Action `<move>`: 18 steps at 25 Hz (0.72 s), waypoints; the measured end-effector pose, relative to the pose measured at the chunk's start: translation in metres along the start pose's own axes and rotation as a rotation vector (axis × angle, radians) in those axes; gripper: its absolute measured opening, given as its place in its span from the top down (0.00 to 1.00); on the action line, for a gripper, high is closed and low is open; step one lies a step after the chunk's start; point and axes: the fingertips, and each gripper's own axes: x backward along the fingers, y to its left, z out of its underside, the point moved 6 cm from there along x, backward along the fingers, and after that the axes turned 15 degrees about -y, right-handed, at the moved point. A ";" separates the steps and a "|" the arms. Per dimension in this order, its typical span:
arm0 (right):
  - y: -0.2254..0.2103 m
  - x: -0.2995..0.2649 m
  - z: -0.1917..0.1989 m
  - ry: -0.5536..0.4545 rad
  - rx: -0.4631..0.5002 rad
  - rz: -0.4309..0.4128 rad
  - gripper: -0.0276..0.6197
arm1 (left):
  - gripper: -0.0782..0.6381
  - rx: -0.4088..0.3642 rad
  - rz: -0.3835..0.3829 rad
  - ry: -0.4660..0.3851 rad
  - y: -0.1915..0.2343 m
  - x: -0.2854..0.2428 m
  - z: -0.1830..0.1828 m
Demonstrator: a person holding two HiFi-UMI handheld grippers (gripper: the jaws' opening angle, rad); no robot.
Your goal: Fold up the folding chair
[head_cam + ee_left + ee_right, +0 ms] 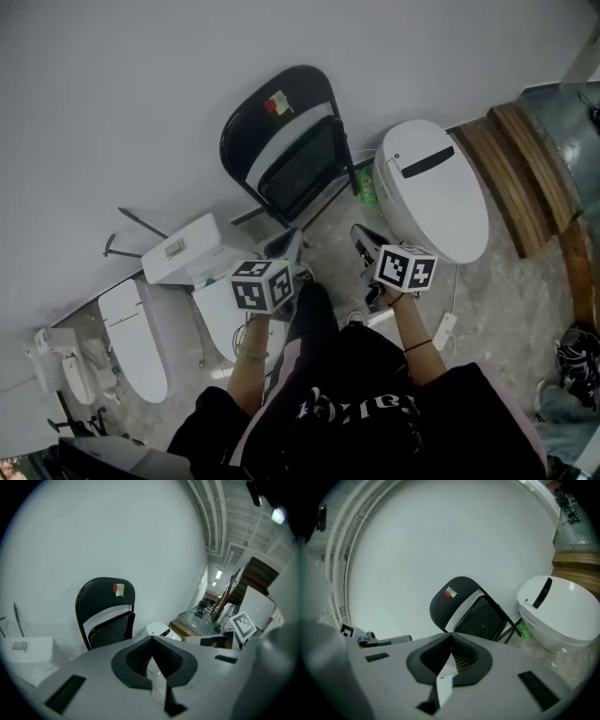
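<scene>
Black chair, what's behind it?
Just the plain white wall; the folding chair stands close in front of it. The chair covers part of the wall's bottom edge, so anything down there can't be seen.

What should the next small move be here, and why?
Probably just draw both grippers back. The folding chair already looks folded, its seat flipped up against the backrest, and it leans on the wall. The left gripper and right gripper are shut, empty and clear of it.
</scene>
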 end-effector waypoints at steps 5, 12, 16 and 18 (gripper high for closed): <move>0.009 0.044 0.042 0.081 -0.001 -0.022 0.94 | 0.89 0.059 -0.019 0.055 -0.035 0.045 0.049; 0.016 0.085 0.096 0.136 -0.044 -0.010 0.94 | 0.89 0.086 -0.007 0.098 -0.053 0.097 0.083; 0.027 0.091 0.115 0.153 -0.035 -0.002 0.94 | 0.89 0.124 -0.011 0.088 -0.044 0.125 0.092; 0.036 0.093 0.121 0.147 -0.024 -0.001 0.94 | 0.89 0.144 -0.012 0.077 -0.039 0.140 0.094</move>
